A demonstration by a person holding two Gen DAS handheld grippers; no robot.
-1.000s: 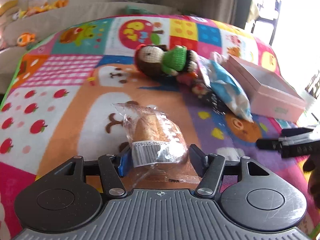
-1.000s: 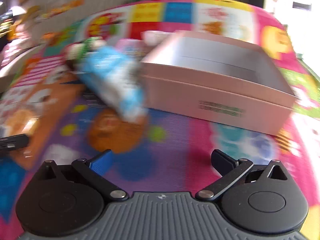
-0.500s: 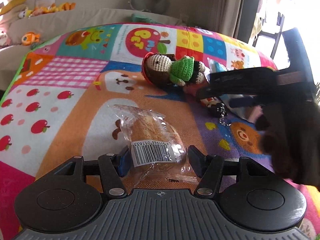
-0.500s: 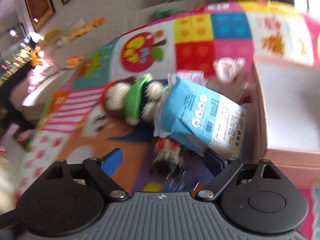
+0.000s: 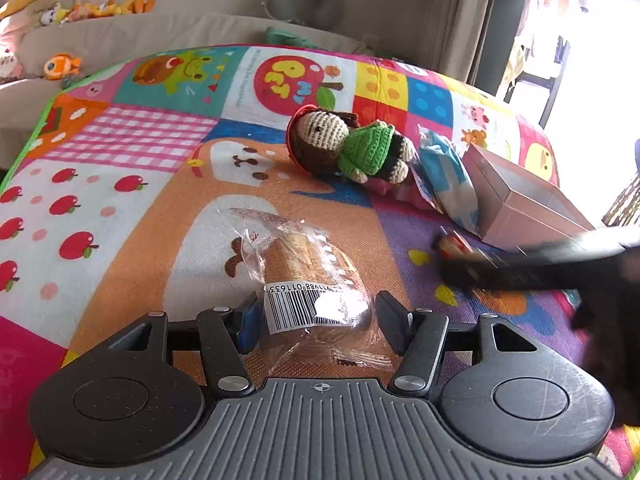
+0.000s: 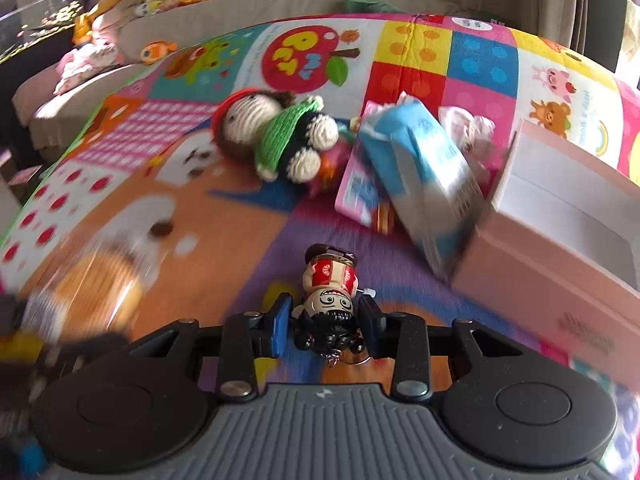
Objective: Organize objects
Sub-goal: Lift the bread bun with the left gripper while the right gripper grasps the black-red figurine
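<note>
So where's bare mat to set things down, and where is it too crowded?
Free: the apple and pink-check squares of the mat, left of the bagged bread and the knitted doll. The pink box looks empty inside. Crowded: between doll and box, where the blue packet leans on the box over smaller packets.

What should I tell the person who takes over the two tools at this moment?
Left tool: around the wrapped bread on the mat.
Right tool: jaws closing on the small figure keychain.
The crochet doll and blue packet lie beside the pink box.
Done: no item visible in the box.
Left: all items, probably into the box.
</note>
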